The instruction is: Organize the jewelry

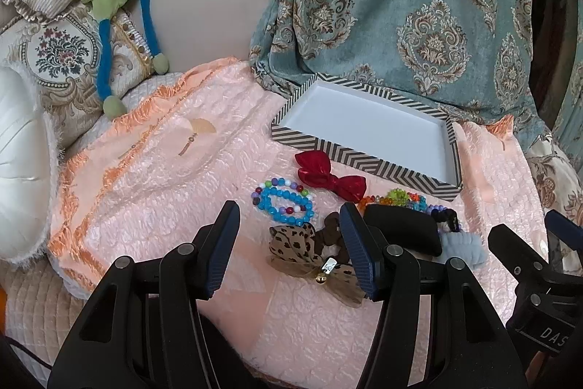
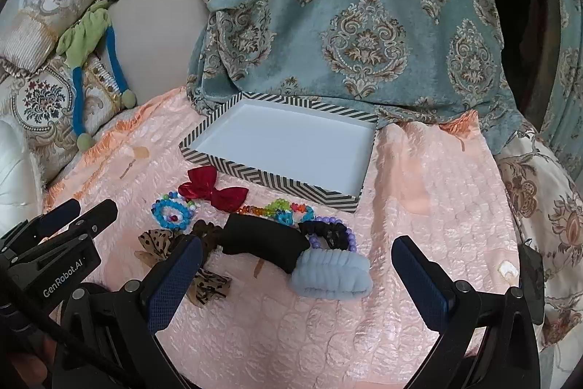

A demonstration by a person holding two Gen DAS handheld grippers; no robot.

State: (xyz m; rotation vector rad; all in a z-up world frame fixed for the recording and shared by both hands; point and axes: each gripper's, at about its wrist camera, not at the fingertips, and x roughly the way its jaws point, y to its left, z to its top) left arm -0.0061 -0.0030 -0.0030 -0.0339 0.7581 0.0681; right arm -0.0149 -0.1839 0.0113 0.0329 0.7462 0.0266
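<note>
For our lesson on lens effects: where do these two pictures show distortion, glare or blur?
Left wrist view: dark rounded corners, the striped tray bulges, sheen on the pink cover. Right wrist view: same curved edges, all fairly sharp, soft even light.

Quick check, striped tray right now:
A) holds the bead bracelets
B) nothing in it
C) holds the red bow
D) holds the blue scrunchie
B: the striped tray shows only its bare white floor, while the red bow, the bead bracelets and the blue scrunchie all lie on the pink cover in front of it.
</note>
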